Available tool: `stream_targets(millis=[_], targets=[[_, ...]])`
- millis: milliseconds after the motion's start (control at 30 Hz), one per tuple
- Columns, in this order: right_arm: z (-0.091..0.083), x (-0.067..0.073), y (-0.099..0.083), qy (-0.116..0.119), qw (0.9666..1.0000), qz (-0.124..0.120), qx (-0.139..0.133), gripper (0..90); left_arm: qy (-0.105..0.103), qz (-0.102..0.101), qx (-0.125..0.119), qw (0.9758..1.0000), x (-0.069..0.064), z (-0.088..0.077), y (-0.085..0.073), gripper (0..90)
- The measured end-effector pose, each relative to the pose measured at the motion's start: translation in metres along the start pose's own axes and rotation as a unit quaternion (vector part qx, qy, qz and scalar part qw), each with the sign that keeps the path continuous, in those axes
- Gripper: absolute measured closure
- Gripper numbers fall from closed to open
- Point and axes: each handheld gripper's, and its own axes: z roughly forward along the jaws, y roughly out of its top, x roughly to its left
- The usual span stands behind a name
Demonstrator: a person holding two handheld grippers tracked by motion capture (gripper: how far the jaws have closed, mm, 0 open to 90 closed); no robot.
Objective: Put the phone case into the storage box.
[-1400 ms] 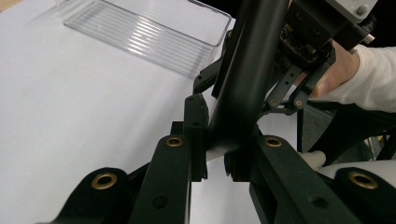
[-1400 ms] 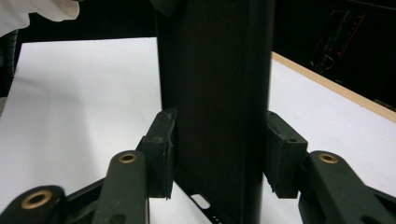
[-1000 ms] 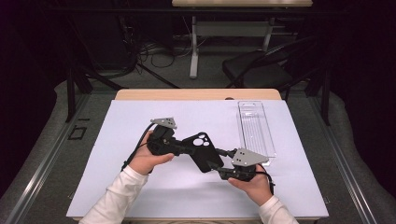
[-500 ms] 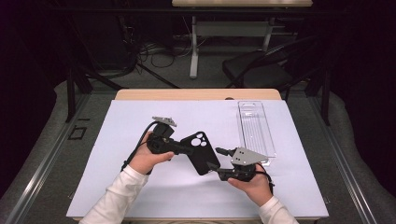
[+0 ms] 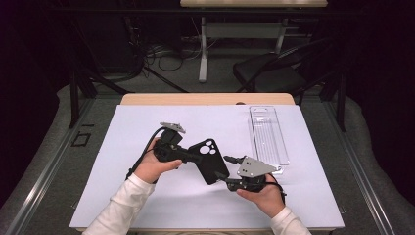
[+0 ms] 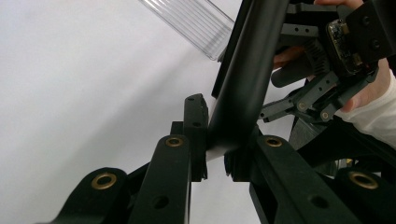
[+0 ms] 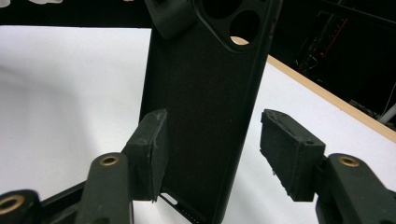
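A black phone case [image 5: 209,160] is held above the white-covered desk [image 5: 147,122], left of a clear plastic tray [image 5: 267,134]. The left gripper [image 6: 215,140] has its jaws clamped on the case's edge. The right gripper [image 7: 212,140] has its jaws spread wide around the case's lower end.

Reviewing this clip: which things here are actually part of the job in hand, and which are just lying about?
In use:
- black phone case, held above the table
- left gripper, fingers clamped on the case's edge
- right gripper, fingers open either side of the case's lower end

Lying about:
- clear plastic tray, untouched on the white mat
- chair beyond the table
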Motion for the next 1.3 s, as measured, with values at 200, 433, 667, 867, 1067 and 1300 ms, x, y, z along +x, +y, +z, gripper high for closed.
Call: stream_targets(millis=[200,433,667,867,1067,1300], targets=[[-0.001,0.002,0.003,-0.012,0.9999,0.009,0.006,34.0,0.003,0.002,0.004,1.0,-0.002,0.0,0.0,81.5],[0.0,0.003,0.008,-0.015,0.9997,0.014,0.014,32.4,0.008,0.007,0.006,0.9999,-0.005,-0.003,0.001,81.4],[-0.002,0.0,0.016,-0.02,0.9995,0.019,0.018,28.1,0.018,0.013,0.009,0.9997,-0.007,-0.006,0.002,81.4],[-0.003,-0.005,0.023,-0.02,0.9993,0.019,0.024,28.1,0.018,0.012,0.012,0.9997,-0.007,-0.006,0.002,81.5],[-0.004,-0.012,0.031,-0.015,0.999,0.027,0.032,28.3,0.013,0.014,0.019,0.9996,-0.006,-0.004,0.007,81.5],[-0.005,-0.021,0.047,-0.022,0.9985,0.026,0.042,28.6,0.008,0.012,0.027,0.9995,-0.002,-0.002,0.018,81.5]])
